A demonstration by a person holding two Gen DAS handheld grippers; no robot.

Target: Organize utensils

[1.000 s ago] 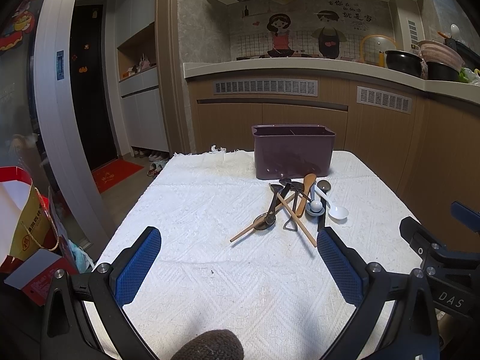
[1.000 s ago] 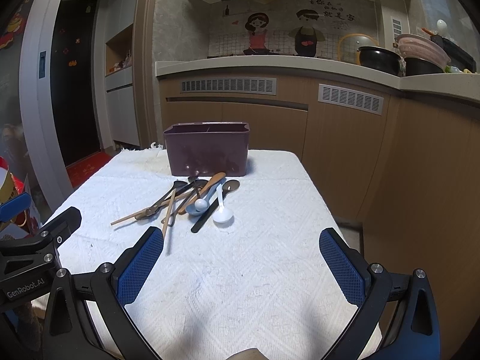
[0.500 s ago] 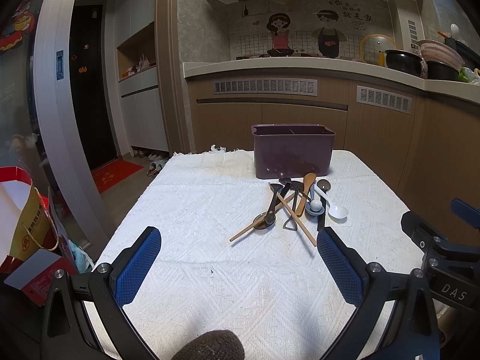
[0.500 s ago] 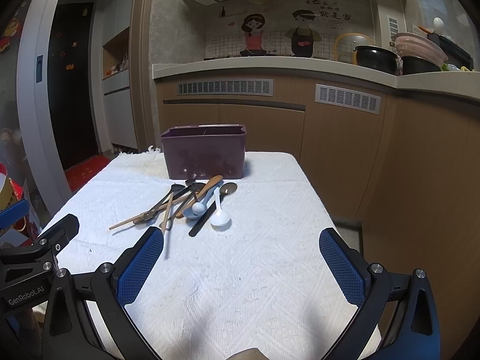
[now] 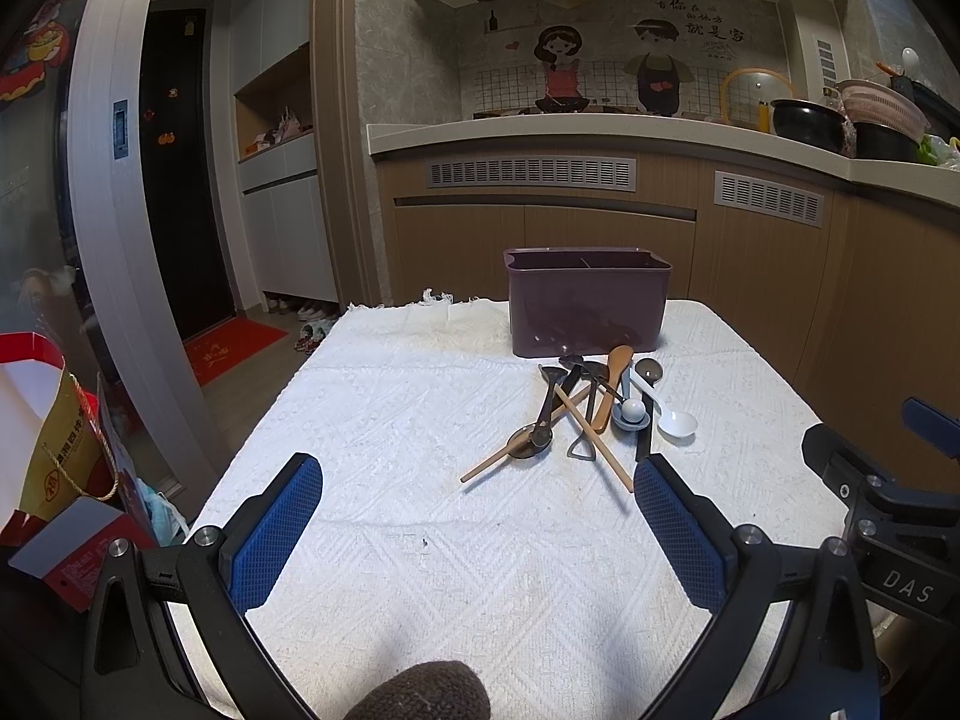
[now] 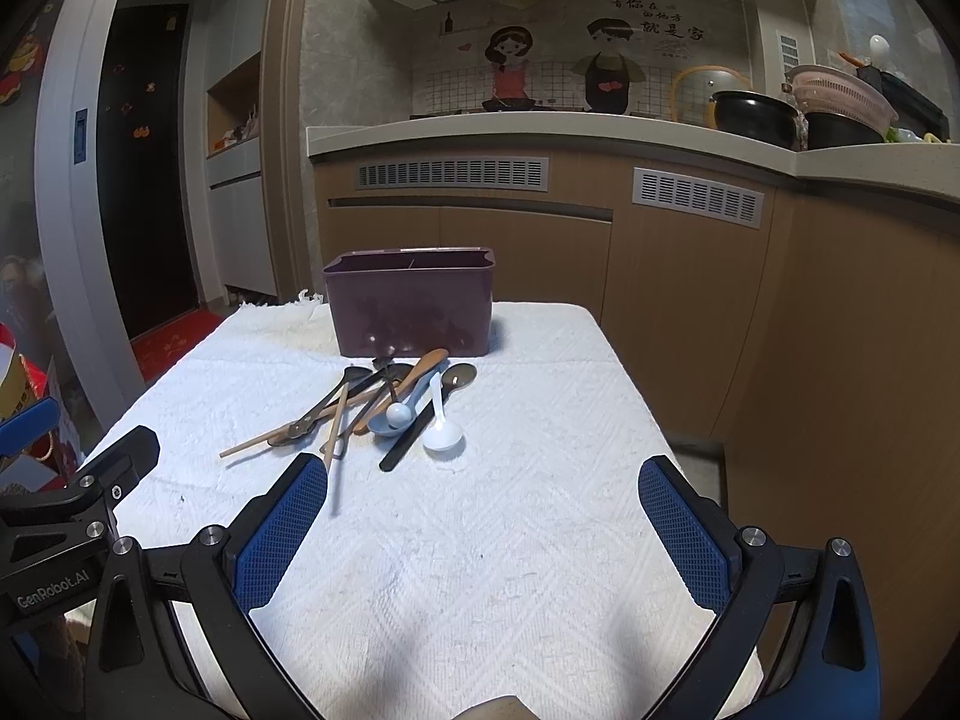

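wooden, black, white utensils (image 5: 591, 414) heaped together

A white woven cloth (image 5: 420, 420) covers the tabletop (image 6: 645, 414). At its far end stands a purple bin (image 5: 587, 309); just in front of it lies a heap of utensils (image 5: 591, 408), crossed over one another.

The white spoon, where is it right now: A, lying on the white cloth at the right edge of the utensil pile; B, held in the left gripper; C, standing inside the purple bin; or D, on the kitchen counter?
A: the white spoon lies flat on the white cloth on the pile's right side, in front of the purple bin, with both grippers open and empty.
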